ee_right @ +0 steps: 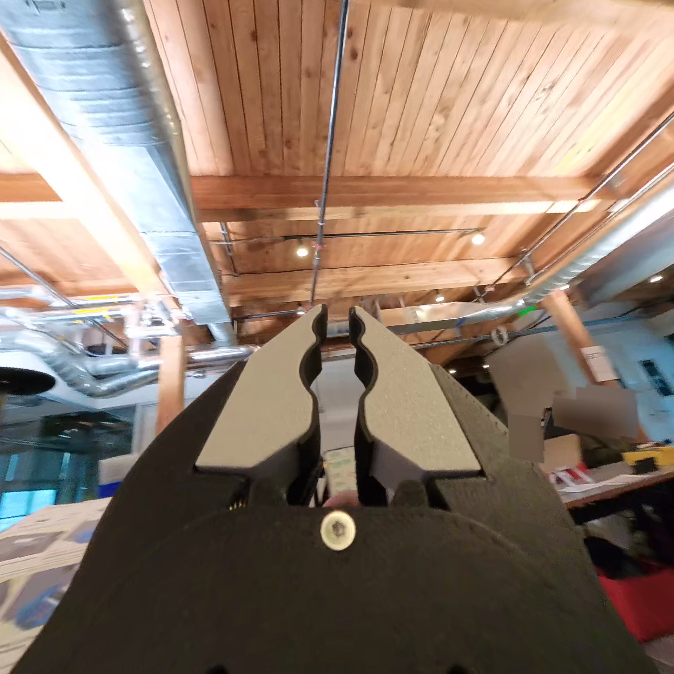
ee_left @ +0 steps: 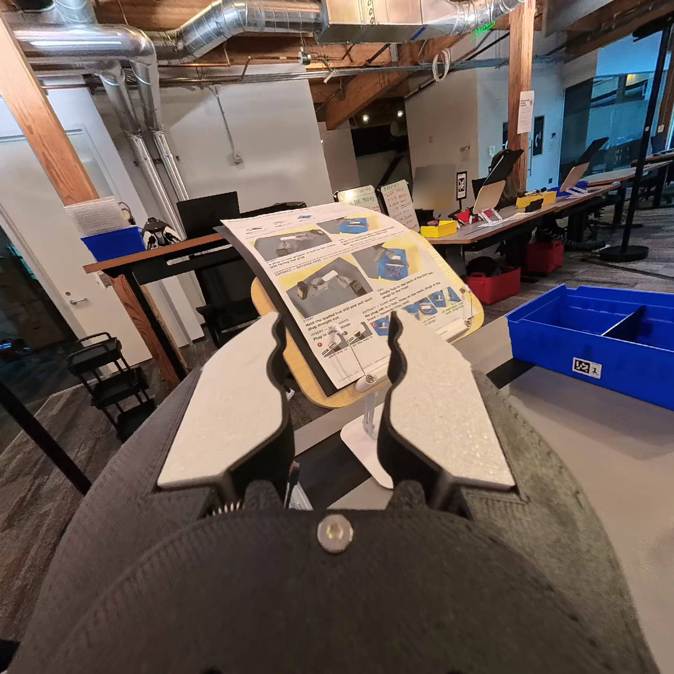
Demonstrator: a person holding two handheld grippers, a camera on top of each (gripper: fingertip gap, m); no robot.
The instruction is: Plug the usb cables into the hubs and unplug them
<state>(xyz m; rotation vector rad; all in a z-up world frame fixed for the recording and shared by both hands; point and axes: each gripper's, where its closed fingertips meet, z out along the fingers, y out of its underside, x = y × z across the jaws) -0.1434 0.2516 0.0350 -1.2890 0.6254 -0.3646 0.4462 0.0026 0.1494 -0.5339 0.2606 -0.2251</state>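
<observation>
No usb cable or hub shows in either view. My left gripper point(ee_left: 335, 321) is open and empty, held above the near edge of the grey table point(ee_left: 583, 456) and pointing at a printed instruction sheet point(ee_left: 339, 277) on a wooden tilted stand point(ee_left: 364, 395). A blue divided bin point(ee_left: 598, 335) stands on the table to its right; the part of its inside that shows holds nothing. My right gripper point(ee_right: 337, 313) is tilted up at the wooden ceiling, empty, with its jaws only a narrow gap apart.
The stand's white foot point(ee_left: 359, 448) rests at the table edge under my left gripper. A black cart point(ee_left: 105, 379) stands on the floor to the left. Long tables with yellow trays point(ee_left: 439, 229) and red bins point(ee_left: 492, 284) stand behind. The right wrist view is blurred. The grippers' ends are close to 65 cm from one another.
</observation>
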